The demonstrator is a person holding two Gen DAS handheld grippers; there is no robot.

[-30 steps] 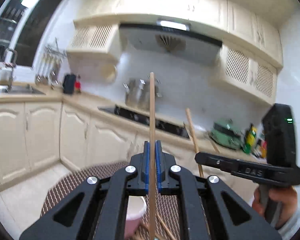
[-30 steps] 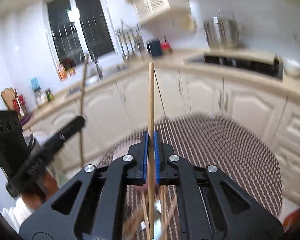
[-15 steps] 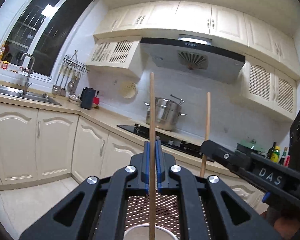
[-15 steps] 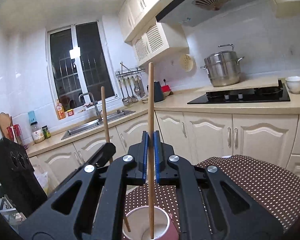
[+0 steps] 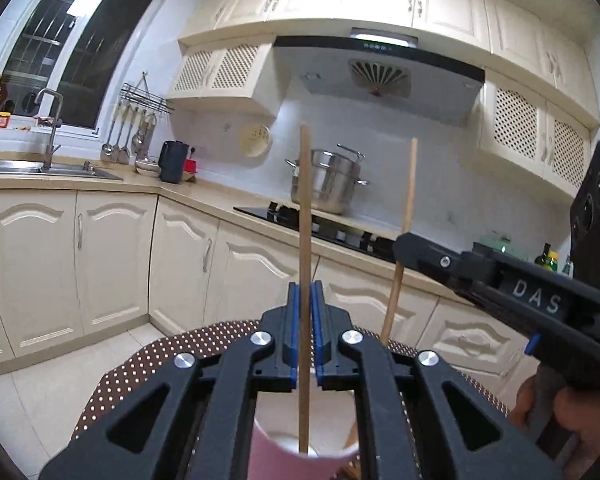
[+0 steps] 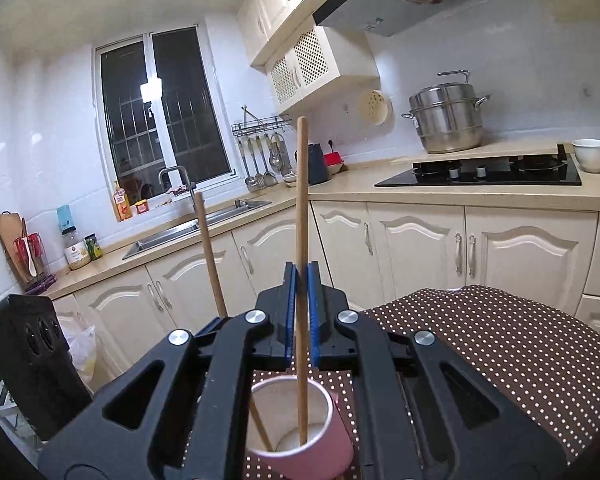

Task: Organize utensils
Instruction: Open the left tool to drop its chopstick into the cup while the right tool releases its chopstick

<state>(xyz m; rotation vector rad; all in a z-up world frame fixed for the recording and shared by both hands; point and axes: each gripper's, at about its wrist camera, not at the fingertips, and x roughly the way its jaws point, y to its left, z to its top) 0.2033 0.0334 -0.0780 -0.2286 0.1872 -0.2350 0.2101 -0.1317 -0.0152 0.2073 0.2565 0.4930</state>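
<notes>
The left gripper (image 5: 305, 300) has its jaws pinching an upright wooden chopstick (image 5: 305, 216), whose lower end stands inside the pink cup (image 6: 300, 432). The right gripper (image 6: 301, 280) pinches a second chopstick (image 6: 301, 200) the same way, its tip also in the cup. The cup sits on the table's brown dotted cloth (image 6: 500, 344).

A pink cup (image 6: 312, 446) with a white inside holds two light-brown wooden chopsticks (image 6: 301, 280) on a brown cloth with white dots (image 6: 500, 352), between black grippers with blue-lined fingers (image 6: 288, 312), before cream cabinets (image 6: 420, 248) and a beige bench (image 6: 340, 196).
</notes>
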